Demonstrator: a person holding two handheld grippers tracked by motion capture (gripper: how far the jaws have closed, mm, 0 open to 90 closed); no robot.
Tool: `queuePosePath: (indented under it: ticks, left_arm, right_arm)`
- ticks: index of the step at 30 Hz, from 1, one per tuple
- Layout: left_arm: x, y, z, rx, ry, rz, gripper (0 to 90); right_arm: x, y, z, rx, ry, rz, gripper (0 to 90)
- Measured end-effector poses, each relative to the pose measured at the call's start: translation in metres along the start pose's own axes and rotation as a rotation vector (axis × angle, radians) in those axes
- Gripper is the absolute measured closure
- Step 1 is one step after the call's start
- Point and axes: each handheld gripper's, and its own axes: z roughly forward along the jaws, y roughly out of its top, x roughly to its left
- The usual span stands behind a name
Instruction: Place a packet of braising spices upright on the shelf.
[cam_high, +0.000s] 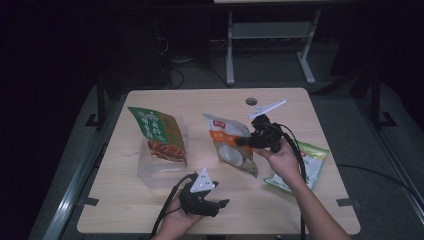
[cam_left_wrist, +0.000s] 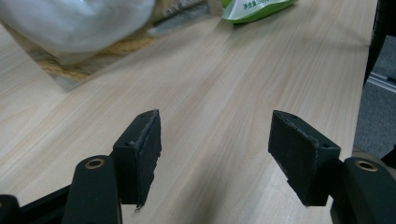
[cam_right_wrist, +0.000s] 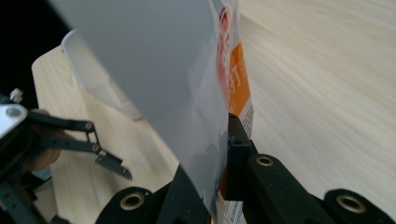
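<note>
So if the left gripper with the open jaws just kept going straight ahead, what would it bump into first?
Probably the green snack bag at the table's far edge; the left gripper has bare wooden table ahead until then, though depth is hard to judge.

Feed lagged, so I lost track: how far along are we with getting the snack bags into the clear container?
One green-and-orange bag already stands in the clear container. In hand: the right gripper is clamped on the white-and-orange bag, lifted clear of the table. The left gripper is open with nothing between its jaws. Left: the green-and-white bag lies on the table.
</note>
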Motion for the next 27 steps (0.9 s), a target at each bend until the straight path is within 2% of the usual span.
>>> queuePosePath:
  ticks: [8, 12, 14, 17, 22, 26, 27]
  left_arm:
    - [-0.001, -0.002, -0.001, -0.01, -0.011, -0.003, 33.7]
    - [0.0, -0.002, -0.002, -0.02, -0.013, -0.012, 33.6]
    - [-0.001, -0.003, -0.002, -0.023, -0.016, -0.015, 33.6]
    - [0.0, -0.003, -0.002, -0.022, -0.02, -0.01, 33.4]
    - [0.001, -0.002, -0.002, -0.033, -0.029, 0.006, 33.0]
    - [-0.001, -0.002, -0.001, -0.033, -0.044, 0.0, 32.3]
    - [0.001, -0.002, -0.002, -0.024, -0.039, 0.021, 32.3]
  right_arm:
    - [0.0, 0.024, 0.007, 0.0, 0.021, -0.019, 90.0]
    - [0.001, 0.037, 0.013, 0.002, 0.031, -0.057, 90.0]
    - [0.004, 0.047, 0.015, 0.003, 0.043, -0.061, 90.0]
    - [0.005, 0.054, 0.016, 0.002, 0.046, -0.061, 90.0]
    - [0.009, 0.074, 0.02, -0.014, 0.047, -0.089, 90.0]
    - [0.012, 0.089, 0.022, -0.019, 0.049, -0.105, 90.0]
    - [0.012, 0.093, 0.023, -0.019, 0.055, -0.108, 90.0]
